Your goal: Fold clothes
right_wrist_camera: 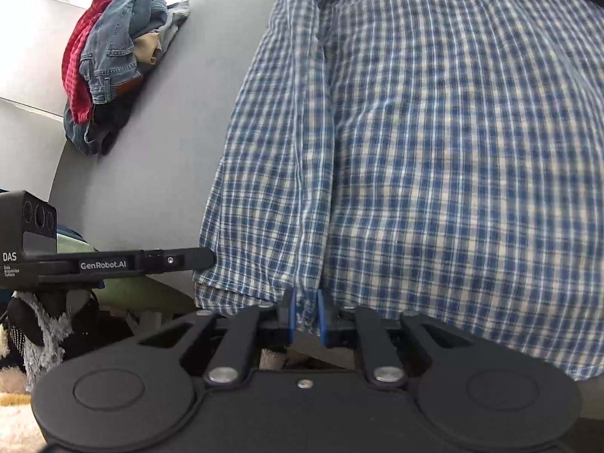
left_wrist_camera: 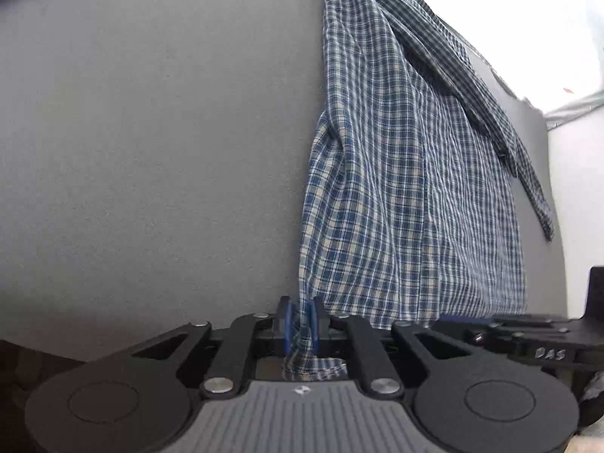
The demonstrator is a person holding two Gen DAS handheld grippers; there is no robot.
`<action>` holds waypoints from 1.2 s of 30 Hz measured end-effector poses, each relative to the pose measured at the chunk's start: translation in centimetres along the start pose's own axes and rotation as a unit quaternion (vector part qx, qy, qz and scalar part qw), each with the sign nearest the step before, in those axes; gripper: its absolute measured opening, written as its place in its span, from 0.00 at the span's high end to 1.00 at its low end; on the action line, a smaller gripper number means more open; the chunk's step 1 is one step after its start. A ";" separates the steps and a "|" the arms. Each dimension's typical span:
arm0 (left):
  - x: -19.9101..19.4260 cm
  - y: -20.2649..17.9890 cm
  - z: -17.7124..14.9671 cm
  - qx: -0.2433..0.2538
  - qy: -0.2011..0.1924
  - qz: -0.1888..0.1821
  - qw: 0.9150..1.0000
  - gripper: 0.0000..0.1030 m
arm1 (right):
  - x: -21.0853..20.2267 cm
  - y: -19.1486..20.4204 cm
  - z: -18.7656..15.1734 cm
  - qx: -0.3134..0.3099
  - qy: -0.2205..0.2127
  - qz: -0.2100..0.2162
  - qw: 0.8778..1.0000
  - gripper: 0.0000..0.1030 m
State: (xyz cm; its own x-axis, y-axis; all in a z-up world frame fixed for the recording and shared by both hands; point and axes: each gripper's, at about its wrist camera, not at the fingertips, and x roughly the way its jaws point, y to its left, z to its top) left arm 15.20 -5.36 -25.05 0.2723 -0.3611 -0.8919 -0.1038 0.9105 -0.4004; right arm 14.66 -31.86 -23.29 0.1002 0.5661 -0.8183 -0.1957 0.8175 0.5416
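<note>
My left claw [left_wrist_camera: 300,321] pinches the near hem corner of the blue checked shirt [left_wrist_camera: 407,196], and my right claw [right_wrist_camera: 306,315] is closed on the same hem further along (cloth bunched between both sets of blue pads). The shirt lies spread across the grey worktop [left_wrist_camera: 151,151], stretching away from both claws; a heap of clothes [right_wrist_camera: 113,60] sits at the far edge.

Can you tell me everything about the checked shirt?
The checked shirt is blue, navy and cream, made of thin woven cloth. It lies spread out and a bit wrinkled on the grey table, its near hem at the table's edge. One sleeve lies slanted across it, and a side panel is folded in over the body. The left gripper pinches a bunched corner of the hem; the right gripper has the hem between its blue pads farther along.
</note>
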 end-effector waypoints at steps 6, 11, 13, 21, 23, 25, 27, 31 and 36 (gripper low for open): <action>-1.7 0.2 2.0 0.020 -0.052 0.021 0.998 0.74 | -5.7 -3.2 2.4 0.059 -0.118 -0.026 0.991 0.55; -1.9 0.0 5.0 0.025 -0.093 0.025 0.995 0.72 | -9.4 -8.8 4.3 0.144 -0.210 -0.106 0.961 0.53; -1.5 -0.6 6.1 0.032 -0.101 0.026 0.994 0.71 | -10.9 -11.3 4.6 0.187 -0.236 -0.088 0.950 0.52; 0.8 -4.2 11.0 0.055 -0.113 0.005 0.992 0.71 | -12.4 -16.4 8.2 0.266 -0.301 -0.047 0.915 0.52; 1.5 -4.9 12.1 0.058 -0.111 0.002 0.992 0.71 | -12.3 -17.4 9.3 0.281 -0.310 -0.046 0.907 0.52; 2.2 -5.6 13.2 0.064 -0.108 -0.001 0.992 0.71 | -12.1 -18.8 10.7 0.302 -0.319 -0.063 0.896 0.48; 3.0 -6.3 14.3 0.078 -0.104 0.002 0.992 0.71 | -11.8 -20.2 12.1 0.313 -0.324 -0.085 0.889 0.47; 4.4 -7.1 16.6 0.100 -0.096 0.012 0.990 0.71 | -10.8 -22.8 14.6 0.338 -0.322 -0.093 0.879 0.44; 5.3 -6.6 20.2 0.098 -0.091 0.023 0.991 0.71 | -9.8 -24.3 16.7 0.358 -0.344 -0.112 0.861 0.59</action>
State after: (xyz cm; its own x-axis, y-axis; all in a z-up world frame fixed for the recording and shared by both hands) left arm 36.64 -9.26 -22.89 0.4410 -0.2927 -0.8484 0.0620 0.9530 -0.2966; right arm 34.75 -55.52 -25.18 0.6600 0.1137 -0.7426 0.5294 0.6310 0.5671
